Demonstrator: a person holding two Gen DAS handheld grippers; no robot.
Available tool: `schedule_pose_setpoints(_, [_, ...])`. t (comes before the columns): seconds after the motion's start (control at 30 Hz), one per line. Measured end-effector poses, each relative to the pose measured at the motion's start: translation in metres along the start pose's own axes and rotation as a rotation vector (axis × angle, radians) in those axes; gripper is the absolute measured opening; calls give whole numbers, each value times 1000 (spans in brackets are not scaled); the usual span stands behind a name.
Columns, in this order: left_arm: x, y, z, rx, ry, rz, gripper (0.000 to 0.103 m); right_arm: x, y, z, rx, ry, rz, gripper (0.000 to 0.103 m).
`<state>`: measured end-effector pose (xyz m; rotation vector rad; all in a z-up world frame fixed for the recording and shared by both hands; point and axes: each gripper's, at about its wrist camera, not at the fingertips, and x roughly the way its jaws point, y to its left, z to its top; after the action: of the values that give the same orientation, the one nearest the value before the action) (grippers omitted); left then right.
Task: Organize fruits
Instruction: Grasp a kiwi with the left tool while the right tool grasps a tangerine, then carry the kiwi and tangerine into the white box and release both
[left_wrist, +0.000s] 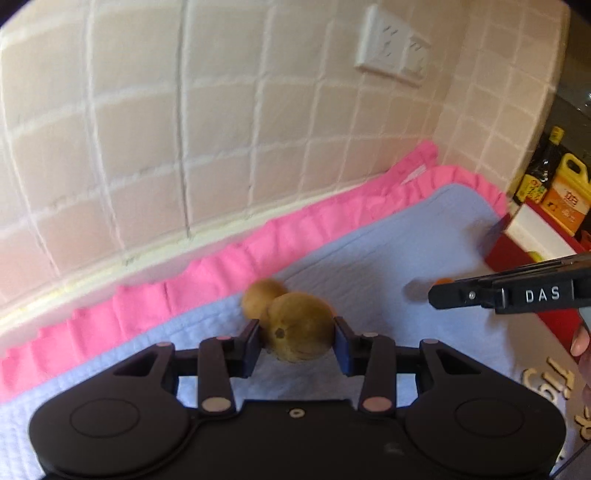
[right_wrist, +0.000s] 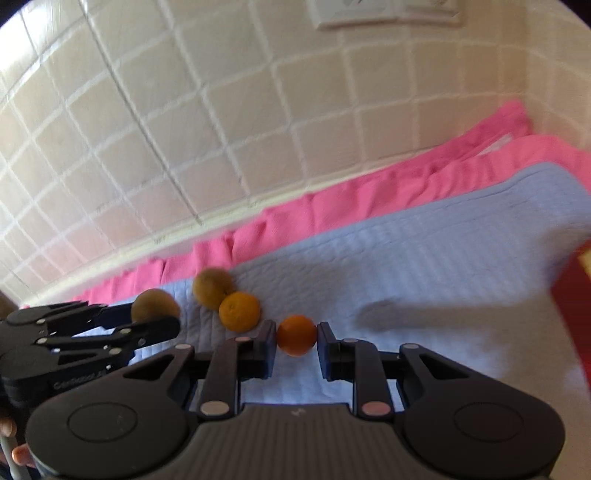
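Two grippers each clenched a fruit: left gripper (left_wrist: 297, 341) on a kiwi (left_wrist: 300, 326), right gripper (right_wrist: 296, 341) on an orange (right_wrist: 296, 334), both just above the blue mat (right_wrist: 443, 280), probably for sorting. Another kiwi (right_wrist: 213, 288) and orange (right_wrist: 239, 311) lay touching on it.

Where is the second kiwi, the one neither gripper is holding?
In the right wrist view the loose kiwi lies on the blue mat near its pink edge, touching the loose orange, left of the right gripper.
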<state>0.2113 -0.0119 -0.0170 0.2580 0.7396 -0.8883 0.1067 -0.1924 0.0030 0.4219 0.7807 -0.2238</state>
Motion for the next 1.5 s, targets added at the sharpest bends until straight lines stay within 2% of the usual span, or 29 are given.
schedule_pose_setpoints(0.2, [-31,-52,27,88,-78,-14,49,-66,-32,-5,65,-110,-11,25])
schedule_pose_setpoints(0.33, [-38,-100,49,182,-114,-36,49,-108,-65,-8,114,-182,-68,25])
schedule_pose_setpoints(0.5, [-35,-164,82,267,-169,-143,49,-163,-120,-12,179,-273,-171,25])
schedule_pose_setpoints(0.67, [-14,-233,113,348,-170,-257,49,-208,-180,-18,248,-336,-285,25])
schedule_pose_setpoints(0.73, [0,-265,124,368,-150,-304,49,-223,-206,-22,293,-350,-311,25])
schedule_pose_setpoints(0.87, [33,-316,139,389,-94,-372,49,-246,-264,-29,436,-358,-232,25])
schedule_pose_setpoints(1.03, [89,-363,148,385,7,-408,49,-248,-309,-38,513,-348,-283,25])
schedule_pose_setpoints(1.2, [151,-390,143,365,120,-406,49,-228,-359,-48,632,-294,-209,25])
schedule_pose_setpoints(1.37, [199,-396,131,329,227,-406,49,-199,-390,-57,693,-235,-256,25])
schedule_pose_setpoints(1.5, [218,-395,122,336,265,-413,49,-176,-401,-63,728,-185,-254,25])
